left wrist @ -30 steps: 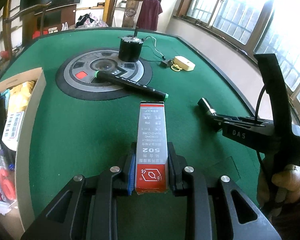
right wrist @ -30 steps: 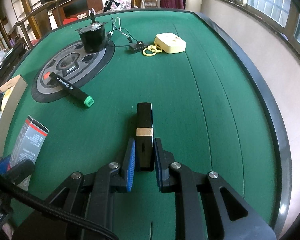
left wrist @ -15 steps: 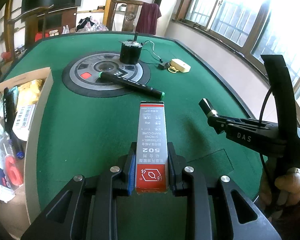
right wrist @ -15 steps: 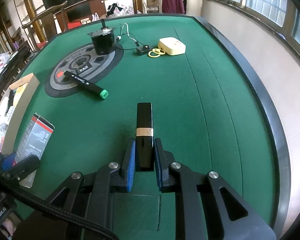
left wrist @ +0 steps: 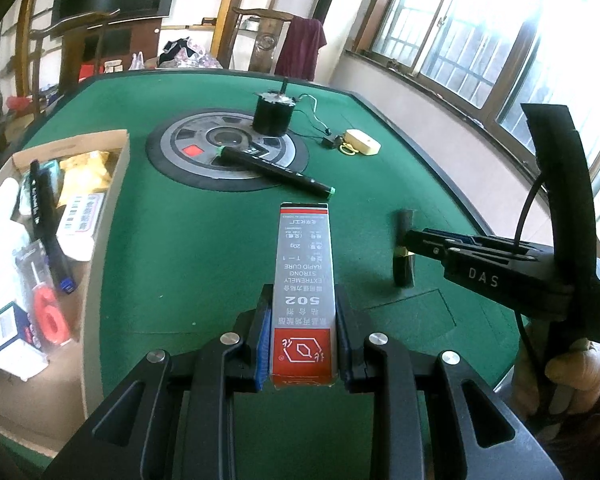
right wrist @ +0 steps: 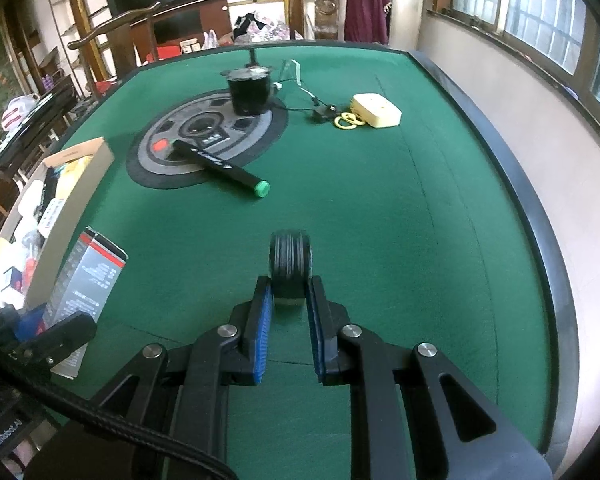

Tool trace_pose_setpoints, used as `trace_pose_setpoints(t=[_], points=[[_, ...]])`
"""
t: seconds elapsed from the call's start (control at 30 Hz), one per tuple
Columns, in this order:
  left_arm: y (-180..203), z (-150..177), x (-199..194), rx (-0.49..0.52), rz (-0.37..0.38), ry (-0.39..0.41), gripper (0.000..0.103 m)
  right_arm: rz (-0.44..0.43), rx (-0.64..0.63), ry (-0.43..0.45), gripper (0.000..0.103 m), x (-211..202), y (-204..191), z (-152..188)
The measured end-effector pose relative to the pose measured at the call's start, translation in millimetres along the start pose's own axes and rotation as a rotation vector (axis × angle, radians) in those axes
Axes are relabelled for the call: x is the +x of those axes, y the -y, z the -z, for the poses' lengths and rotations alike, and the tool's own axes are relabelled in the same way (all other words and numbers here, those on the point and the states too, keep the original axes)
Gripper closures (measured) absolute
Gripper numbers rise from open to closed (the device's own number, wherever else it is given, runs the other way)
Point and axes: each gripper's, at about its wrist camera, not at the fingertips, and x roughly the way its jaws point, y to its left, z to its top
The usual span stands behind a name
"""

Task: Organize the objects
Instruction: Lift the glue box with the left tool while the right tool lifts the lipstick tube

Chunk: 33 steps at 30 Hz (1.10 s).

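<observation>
My left gripper point(left wrist: 300, 316) is shut on a grey and red 502 glue box point(left wrist: 303, 280), held level above the green table point(left wrist: 204, 232). The box also shows in the right wrist view point(right wrist: 88, 276). My right gripper point(right wrist: 290, 292) is shut on a black lipstick tube point(right wrist: 290, 268), which now stands upright between the pads. In the left wrist view the tube point(left wrist: 403, 248) hangs vertically in the right gripper point(left wrist: 410, 240). A cardboard box point(left wrist: 104, 216) full of small items sits at the left table edge.
A black marker with a green cap point(left wrist: 276, 168) lies on the round grey panel point(left wrist: 188, 148). A black motor point(left wrist: 272, 114) with wires, yellow rings point(right wrist: 348, 120) and a cream box point(right wrist: 376, 110) sit at the back. The table rim point(right wrist: 540, 216) runs along the right.
Both grippers have drawn back and risen. The lipstick tube has turned from pointing forward to standing upright in the right gripper. The cardboard box has come further into view.
</observation>
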Motion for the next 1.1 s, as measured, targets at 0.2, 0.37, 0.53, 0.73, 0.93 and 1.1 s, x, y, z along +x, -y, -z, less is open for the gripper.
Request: trace_pose_setpoints(t=[0.2, 0.37, 0.53, 0.73, 0.93, 1.1], points=[[-13.6, 5.3, -7.6, -0.026, -0.001, 0.012, 0.080, 0.019, -0.017, 0.015, 0.088, -4.1, -13.1, -1.7], [-23.8, 10.2, -8.1, -0.047, 0.003, 0.009, 0.080, 0.020, 0.028, -0.003, 0.076, 2.2, -0.7, -2.3], [-28.0, 13.6, -2.8, -0.059, 0.006, -0.007, 0.080, 0.019, -0.003, -0.063, 0.060, 30.4, -1.6, 6.6], [-26.9, 14.0, 3.8, -0.063, 0.000, -0.020, 0.080, 0.025, -0.046, -0.049, 0.088, 44.9, -14.0, 9.2], [-25.3, 15.5, 3.0, -0.057, -0.004, -0.019, 0.080, -0.007, -0.015, -0.033, 0.088, 39.2, -11.0, 12.3], [-26.8, 16.1, 0.3, -0.067, -0.010, -0.014, 0.080, -0.037, 0.000, -0.007, 0.088, 25.8, -12.2, 10.3]])
